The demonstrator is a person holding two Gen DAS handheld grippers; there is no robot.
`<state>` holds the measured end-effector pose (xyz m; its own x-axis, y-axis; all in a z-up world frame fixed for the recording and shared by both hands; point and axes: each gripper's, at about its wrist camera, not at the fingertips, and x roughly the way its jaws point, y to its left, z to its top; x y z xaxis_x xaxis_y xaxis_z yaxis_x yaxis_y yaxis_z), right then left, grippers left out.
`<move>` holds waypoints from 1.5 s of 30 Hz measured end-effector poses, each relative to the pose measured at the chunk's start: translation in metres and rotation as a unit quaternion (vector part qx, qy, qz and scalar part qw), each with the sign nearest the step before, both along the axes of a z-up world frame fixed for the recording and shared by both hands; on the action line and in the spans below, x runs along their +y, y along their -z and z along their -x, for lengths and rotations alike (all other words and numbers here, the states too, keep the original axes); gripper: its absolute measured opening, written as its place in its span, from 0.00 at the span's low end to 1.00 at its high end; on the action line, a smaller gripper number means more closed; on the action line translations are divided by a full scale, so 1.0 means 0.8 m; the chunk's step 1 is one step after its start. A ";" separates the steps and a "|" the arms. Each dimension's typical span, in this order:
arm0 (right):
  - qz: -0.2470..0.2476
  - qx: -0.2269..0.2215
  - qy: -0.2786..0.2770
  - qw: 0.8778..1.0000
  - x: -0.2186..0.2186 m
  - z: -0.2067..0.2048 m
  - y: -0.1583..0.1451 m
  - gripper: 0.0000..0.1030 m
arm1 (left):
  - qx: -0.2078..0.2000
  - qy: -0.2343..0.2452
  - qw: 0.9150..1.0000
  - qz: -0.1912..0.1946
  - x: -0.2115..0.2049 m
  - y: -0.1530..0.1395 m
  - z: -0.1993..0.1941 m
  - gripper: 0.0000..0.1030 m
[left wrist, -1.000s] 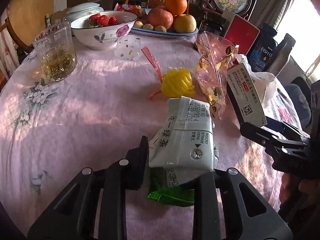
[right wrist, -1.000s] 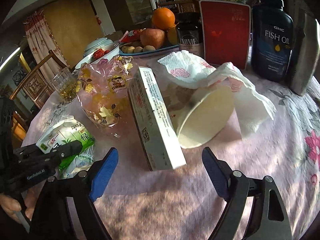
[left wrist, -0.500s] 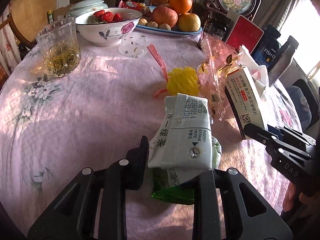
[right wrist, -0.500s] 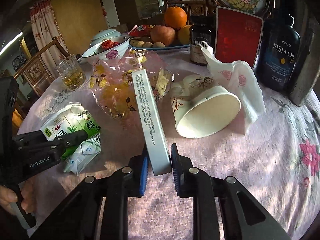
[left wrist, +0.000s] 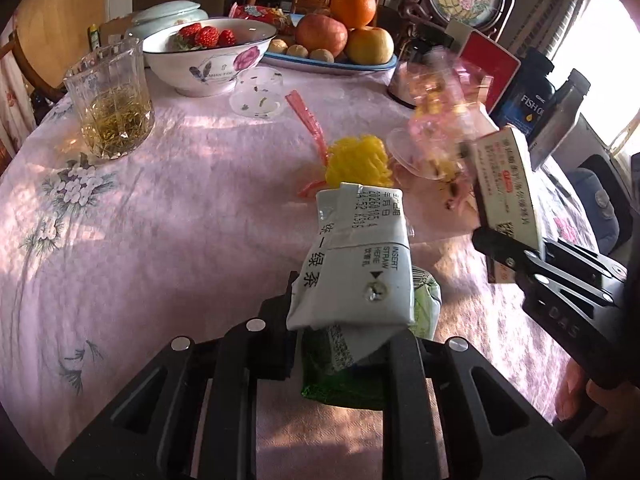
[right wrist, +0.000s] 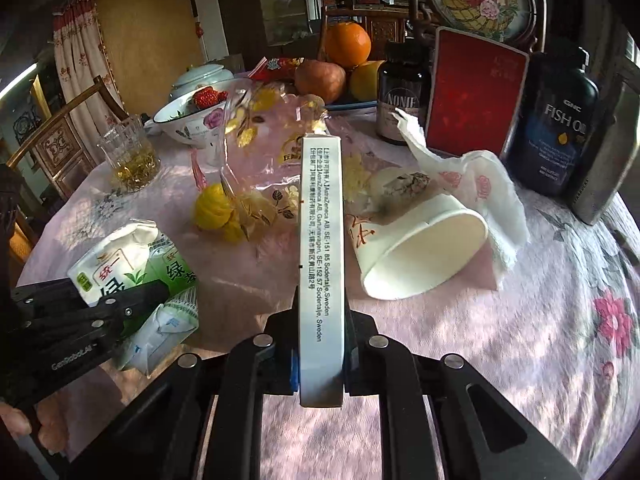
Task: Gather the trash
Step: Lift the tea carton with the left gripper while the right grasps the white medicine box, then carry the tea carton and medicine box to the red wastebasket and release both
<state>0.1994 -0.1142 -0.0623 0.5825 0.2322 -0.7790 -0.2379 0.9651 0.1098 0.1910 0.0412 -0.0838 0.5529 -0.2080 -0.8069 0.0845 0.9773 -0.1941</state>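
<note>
Left gripper [left wrist: 344, 340]: fingers pinch a crushed green-tea carton [left wrist: 356, 272] from both sides, its flattened top facing the camera, held above the tablecloth [left wrist: 160, 220]
Right gripper [right wrist: 320, 344]: fingers press on a flat white box [right wrist: 321, 248], held edge-up with the narrow printed side facing the camera
Carton in the right view: green and white face visible at lower left [right wrist: 132, 268], inside the left gripper [right wrist: 120, 304]
Box in the left view: at the right edge [left wrist: 506, 196], clamped at its lower end by the right gripper [left wrist: 516, 256]
Wrapper [right wrist: 272, 160]: clear pink cellophane with gold leaves, crumpled just behind the box
Yellow ball [left wrist: 358, 162]: on the cloth beyond the carton, beside a pink strip [left wrist: 308, 124]
Paper cup [right wrist: 424, 248]: lies on its side, mouth toward the camera, just right of the box
Tissue [right wrist: 476, 196]: crumpled, draped behind and over the cup
Glass [left wrist: 110, 116]: holds tea, far left
Bowl [left wrist: 212, 60]: holds strawberries, behind the glass
Fruit plate [left wrist: 332, 62]: at the far rim
Fish oil bottle [right wrist: 556, 128]: upright at the far right, next to a red card [right wrist: 476, 96]
</note>
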 end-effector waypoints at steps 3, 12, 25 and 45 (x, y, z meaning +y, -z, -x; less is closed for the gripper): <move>-0.023 -0.005 0.023 0.999 -0.023 0.036 -0.010 0.15 | -0.009 0.005 1.000 0.005 -0.001 -0.008 0.006 0.19; 0.003 0.001 0.107 0.994 -0.084 0.154 -0.016 0.15 | -0.028 0.037 0.999 0.018 -0.023 -0.025 0.038 0.19; -0.021 -0.006 0.152 0.988 -0.132 0.245 -0.008 0.14 | -0.049 0.125 0.991 -0.009 -0.107 -0.045 0.150 0.19; -0.050 -0.030 0.355 0.933 -0.336 0.526 0.006 0.14 | -0.056 0.378 0.924 -0.028 -0.358 -0.049 0.319 0.19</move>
<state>-0.2211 -0.3827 -0.0672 0.6592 -0.1593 -0.7349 0.4491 0.8672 0.2149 -0.0641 -0.2449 -0.0444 0.3470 -0.5281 -0.7750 0.7634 0.6391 -0.0937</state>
